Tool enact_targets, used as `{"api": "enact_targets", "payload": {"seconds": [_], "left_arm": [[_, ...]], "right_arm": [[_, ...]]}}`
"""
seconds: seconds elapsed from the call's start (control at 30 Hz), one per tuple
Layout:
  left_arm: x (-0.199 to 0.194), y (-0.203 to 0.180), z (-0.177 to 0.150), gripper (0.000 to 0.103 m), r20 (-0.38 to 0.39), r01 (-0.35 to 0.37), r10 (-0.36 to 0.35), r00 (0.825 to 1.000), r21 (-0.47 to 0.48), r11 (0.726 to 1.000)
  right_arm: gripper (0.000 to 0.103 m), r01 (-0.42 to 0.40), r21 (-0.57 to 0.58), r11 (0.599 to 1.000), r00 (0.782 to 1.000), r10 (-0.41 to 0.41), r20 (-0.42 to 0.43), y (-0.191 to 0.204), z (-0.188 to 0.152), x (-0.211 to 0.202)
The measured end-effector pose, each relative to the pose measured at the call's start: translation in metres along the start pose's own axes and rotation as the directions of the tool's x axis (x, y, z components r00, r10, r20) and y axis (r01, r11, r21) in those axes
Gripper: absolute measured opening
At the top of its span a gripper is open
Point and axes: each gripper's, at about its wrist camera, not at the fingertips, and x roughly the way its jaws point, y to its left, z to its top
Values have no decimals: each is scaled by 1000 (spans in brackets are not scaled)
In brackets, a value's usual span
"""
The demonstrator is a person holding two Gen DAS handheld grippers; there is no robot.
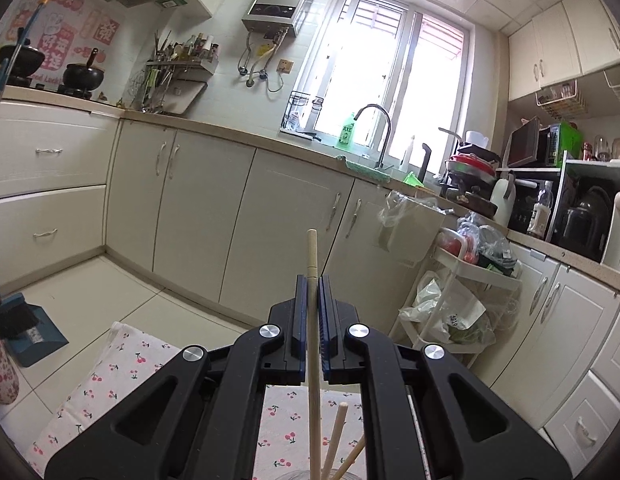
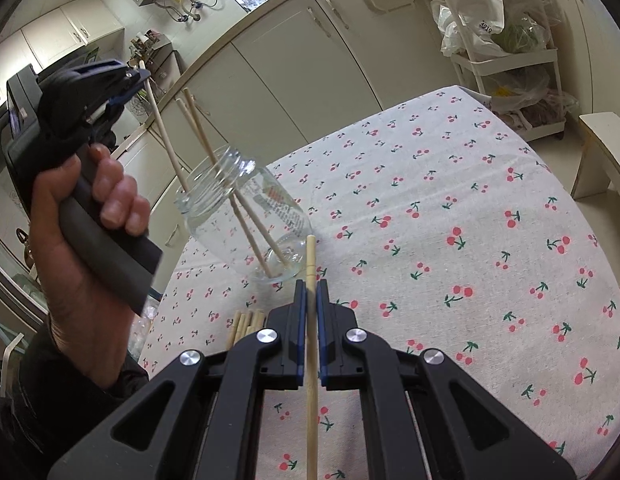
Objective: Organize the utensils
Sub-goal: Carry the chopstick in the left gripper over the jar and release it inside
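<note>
Light: daylight from window (image 1: 390, 76), blown out white
Blur: hand (image 2: 90, 216) slightly smeared
Edges: fisheye bends cabinets (image 1: 198, 196), corners black

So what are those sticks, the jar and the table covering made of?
The chopsticks look like pale bamboo or wood: matte, tan, unvarnished, though the grain is too fine to tell which. The jar looks like clear glass, or possibly hard plastic: transparent, glossy, with a threaded neck. The tablecloth looks like woven cotton or linen: soft, matte, creased, printed with cherries.
</note>
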Motion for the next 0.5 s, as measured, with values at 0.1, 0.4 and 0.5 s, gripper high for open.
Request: {"api": "enact_targets", "payload": {"seconds": [0.1,0.4,0.5], "left_arm": [[-1,-2,-8,5,5,-3,3,1000,15,1000],[-11,-1,-35,5,-68,7,-2,998,77,997],[-17,1,-44,5,-104,10,1,995,107,994]], "right_arm": [[6,0,3,1000,1000,0,4,0,1,1],[6,-10,-7,1000,999,11,49,6,13,-7],[6,-20,-18,1000,997,21,74,14,19,-12]]}}
